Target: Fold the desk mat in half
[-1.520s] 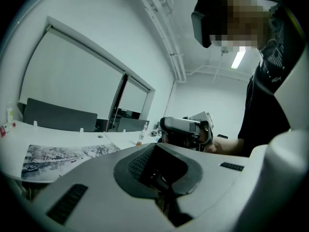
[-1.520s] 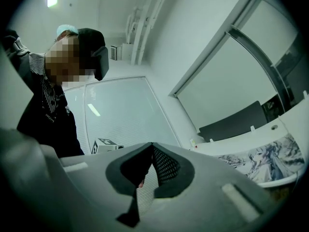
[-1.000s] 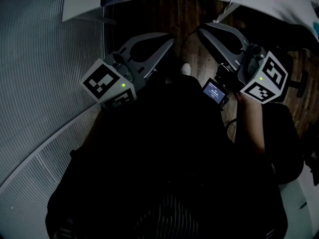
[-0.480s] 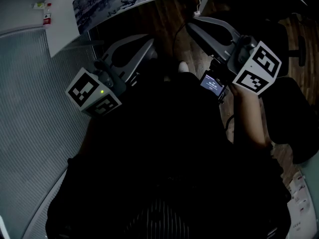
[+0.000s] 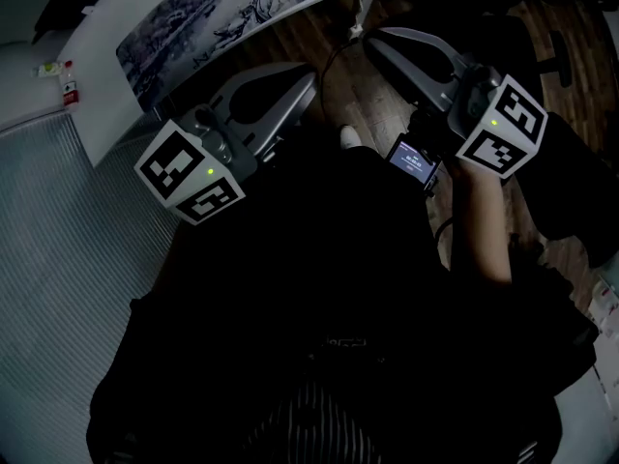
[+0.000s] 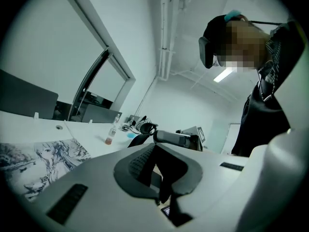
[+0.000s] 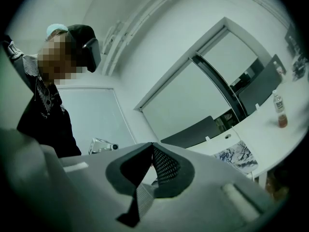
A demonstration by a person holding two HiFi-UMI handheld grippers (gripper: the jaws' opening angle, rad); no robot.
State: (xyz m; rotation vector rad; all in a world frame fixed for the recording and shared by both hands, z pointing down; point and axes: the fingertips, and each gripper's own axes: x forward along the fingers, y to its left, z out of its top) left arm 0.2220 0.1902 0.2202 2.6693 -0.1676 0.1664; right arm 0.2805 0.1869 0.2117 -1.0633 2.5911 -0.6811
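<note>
The desk mat (image 5: pixel 215 10), printed with a blue and white drawing, lies flat on the white table (image 5: pixel 116 27) at the top of the head view. It also shows as the desk mat (image 6: pixel 38 163) low on the left and as the desk mat (image 7: pixel 235 158) far off. Both grippers are held close to the person's dark-clad body, short of the table edge and apart from the mat. My left gripper (image 5: pixel 309 75) is shut and empty, its tips meeting (image 6: pixel 155 145). My right gripper (image 5: pixel 373 39) is shut too, with nothing between its pads (image 7: pixel 152 145).
A small drink bottle (image 6: pixel 111 135) stands on the table beyond the mat, also seen as the bottle (image 7: pixel 280 111). A ribbed grey panel (image 5: pixel 58 259) fills the left. Wooden floor (image 5: pixel 358 95) lies under the table, with a dark office chair (image 5: pixel 571 162) at the right.
The head view has swung, so the table and mat now sit further left and lower. Both grippers stay shut near the body, the left one slightly higher.
</note>
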